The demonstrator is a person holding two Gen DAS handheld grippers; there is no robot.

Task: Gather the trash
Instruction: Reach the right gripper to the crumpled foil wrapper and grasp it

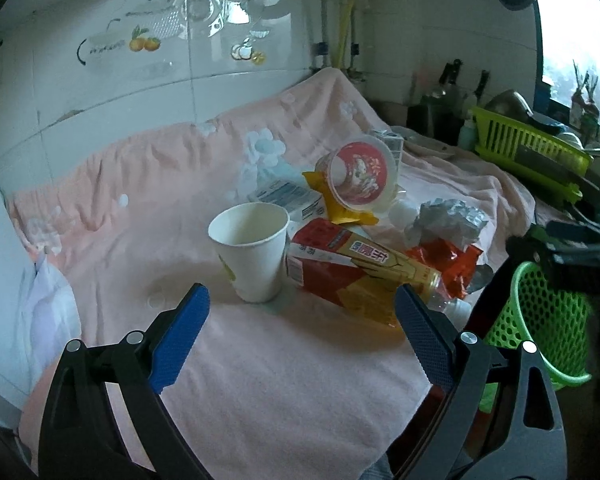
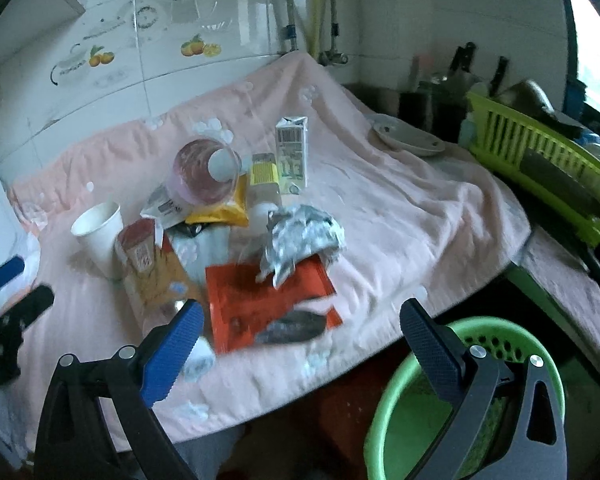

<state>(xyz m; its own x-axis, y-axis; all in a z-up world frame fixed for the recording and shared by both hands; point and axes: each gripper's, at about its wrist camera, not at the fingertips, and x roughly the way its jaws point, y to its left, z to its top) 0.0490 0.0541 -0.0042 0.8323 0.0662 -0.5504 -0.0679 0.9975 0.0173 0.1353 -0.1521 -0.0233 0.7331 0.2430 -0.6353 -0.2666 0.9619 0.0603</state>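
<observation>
A pile of trash lies on a pink cloth (image 1: pixel 260 360). It holds a white paper cup (image 1: pixel 252 252), a red and yellow carton (image 1: pixel 340 276), a red noodle bowl (image 1: pixel 360 176) on its side, crumpled foil (image 1: pixel 448 220) and an orange wrapper (image 1: pixel 448 268). My left gripper (image 1: pixel 300 316) is open and empty, just short of the cup. In the right wrist view the cup (image 2: pixel 100 236), foil (image 2: pixel 304 240), red wrapper (image 2: pixel 268 304) and a milk carton (image 2: pixel 292 152) show. My right gripper (image 2: pixel 300 340) is open and empty, above the counter's front edge. A green mesh bin (image 2: pixel 388 420) stands below it.
A green dish rack (image 2: pixel 540 152) and a plate (image 2: pixel 408 136) sit at the right. Knives (image 2: pixel 464 60) stand behind them. A tiled wall (image 1: pixel 140 80) backs the counter. The bin also shows in the left wrist view (image 1: pixel 540 320), past the counter's right edge.
</observation>
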